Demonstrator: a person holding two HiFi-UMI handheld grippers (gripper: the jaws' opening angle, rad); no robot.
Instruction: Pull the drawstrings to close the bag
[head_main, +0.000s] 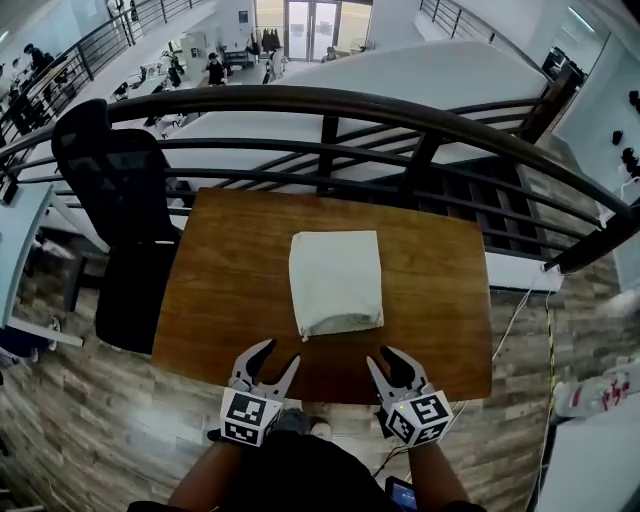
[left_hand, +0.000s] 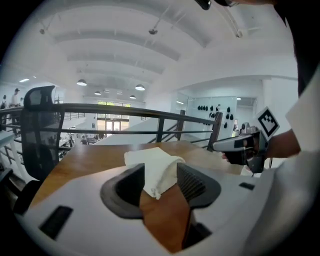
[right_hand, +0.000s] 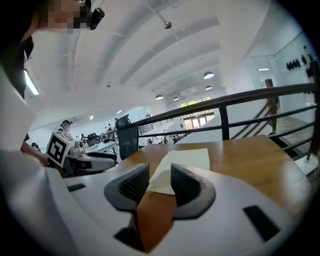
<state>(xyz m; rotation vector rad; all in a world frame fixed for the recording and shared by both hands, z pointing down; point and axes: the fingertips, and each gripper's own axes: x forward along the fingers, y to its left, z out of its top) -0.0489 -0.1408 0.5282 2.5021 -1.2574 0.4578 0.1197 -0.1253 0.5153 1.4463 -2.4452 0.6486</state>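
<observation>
- The bag (head_main: 336, 281) is off-white cloth, rectangular, lying flat near the middle of the wooden table (head_main: 230, 290), its long side running away from the person
- Its near end is puckered and slightly gathered; drawstrings too small to make out

Head view steep down; gripper views low, forward; all share bag (head_main: 336, 283).
</observation>
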